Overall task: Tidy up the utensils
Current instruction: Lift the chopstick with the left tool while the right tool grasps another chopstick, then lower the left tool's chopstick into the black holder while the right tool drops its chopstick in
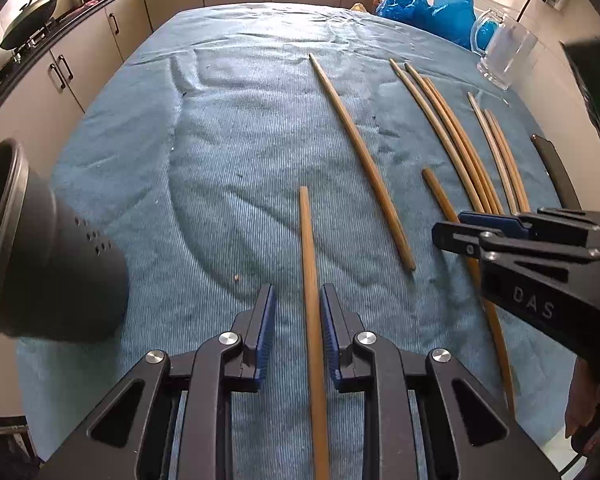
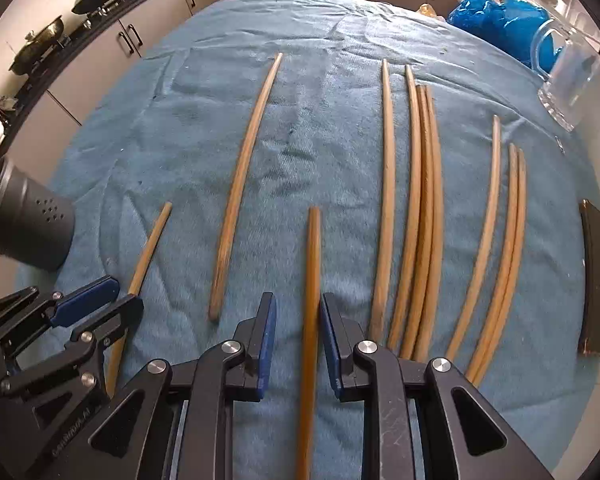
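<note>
Wooden chopstick (image 1: 310, 280) between left gripper (image 1: 298, 312) pads, untouched – phone (image 2: 596, 280) clearer right.

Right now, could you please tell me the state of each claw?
Left claw: open, pads clear of the chopstick between them.
Right claw: open, another chopstick between its pads, not gripped.

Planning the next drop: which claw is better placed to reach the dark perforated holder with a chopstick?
Left. The dark holder sits just left of the left claw, only bare cloth between them. The right claw is further right, and the left claw stands between it and the holder.
</note>
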A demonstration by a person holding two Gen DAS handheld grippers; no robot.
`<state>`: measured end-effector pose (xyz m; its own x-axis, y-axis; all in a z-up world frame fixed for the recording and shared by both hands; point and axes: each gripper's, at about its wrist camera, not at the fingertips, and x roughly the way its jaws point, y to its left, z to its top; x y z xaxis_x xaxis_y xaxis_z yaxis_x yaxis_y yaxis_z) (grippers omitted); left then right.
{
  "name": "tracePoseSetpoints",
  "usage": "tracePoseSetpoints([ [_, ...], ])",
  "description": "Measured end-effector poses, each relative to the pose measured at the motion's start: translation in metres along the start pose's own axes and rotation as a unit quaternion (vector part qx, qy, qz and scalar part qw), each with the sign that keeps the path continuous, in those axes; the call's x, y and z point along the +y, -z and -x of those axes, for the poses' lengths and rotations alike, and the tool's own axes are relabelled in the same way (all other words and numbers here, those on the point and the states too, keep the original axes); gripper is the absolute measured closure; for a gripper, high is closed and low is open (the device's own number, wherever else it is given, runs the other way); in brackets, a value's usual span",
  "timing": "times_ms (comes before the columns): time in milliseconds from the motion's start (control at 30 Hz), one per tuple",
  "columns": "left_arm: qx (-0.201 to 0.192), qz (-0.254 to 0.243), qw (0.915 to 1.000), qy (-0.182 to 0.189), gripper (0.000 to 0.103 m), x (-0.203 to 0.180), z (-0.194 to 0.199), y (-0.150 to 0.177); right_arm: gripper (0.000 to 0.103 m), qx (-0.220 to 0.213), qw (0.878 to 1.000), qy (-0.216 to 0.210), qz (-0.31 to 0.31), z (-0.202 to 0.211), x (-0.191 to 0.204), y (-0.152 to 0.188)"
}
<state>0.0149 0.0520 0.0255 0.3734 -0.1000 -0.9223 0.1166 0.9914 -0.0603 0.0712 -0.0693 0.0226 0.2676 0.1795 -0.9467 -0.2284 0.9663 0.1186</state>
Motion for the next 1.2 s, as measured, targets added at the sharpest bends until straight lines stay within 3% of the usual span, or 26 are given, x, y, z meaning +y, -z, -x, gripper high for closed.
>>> tracePoseSetpoints([
  [67, 0.001, 0.000, 1.0000, 0.002, 0.081, 0.000, -0.002, -0.004, 0.080, 0.007, 1.000, 0.002, -0.004, -0.003, 0.001, -0.008],
  [167, 0.003, 0.009, 0.9999, 0.010, 0.081, 0.002, -0.003, -0.010, 0.093, 0.006, 1.000, 0.012, -0.006, -0.006, 0.001, -0.015],
  [233, 0.002, 0.014, 0.9997, 0.019, 0.082, 0.001, -0.005, -0.011, 0.095, 0.001, 1.000, 0.012, -0.003, -0.006, 0.001, -0.016],
  [267, 0.002, 0.017, 0.9995, 0.025, 0.095, 0.002, -0.004, -0.010, 0.096, -0.004, 1.000, 0.009, -0.006, -0.005, -0.002, -0.015],
  [333, -0.002, 0.031, 0.9986, 0.043, 0.097, 0.006, 0.001, -0.006, 0.096, -0.030, 0.999, 0.002, -0.012, 0.003, -0.006, -0.009],
  [567, -0.097, 0.031, 0.9906, 0.092, 0.097, 0.007, 0.073, 0.021, 0.096, -0.149, 0.988, -0.031, -0.004, 0.077, -0.004, 0.024],
  [867, -0.214, 0.025, 0.9710, 0.104, 0.097, 0.012, 0.164, 0.062, 0.096, -0.256, 0.965, -0.049, 0.021, 0.155, 0.026, 0.077],
  [1200, -0.320, 0.046, 0.9412, 0.098, 0.097, 0.048, 0.249, 0.057, 0.096, -0.347, 0.934, -0.084, 0.035, 0.219, 0.063, 0.066],
])
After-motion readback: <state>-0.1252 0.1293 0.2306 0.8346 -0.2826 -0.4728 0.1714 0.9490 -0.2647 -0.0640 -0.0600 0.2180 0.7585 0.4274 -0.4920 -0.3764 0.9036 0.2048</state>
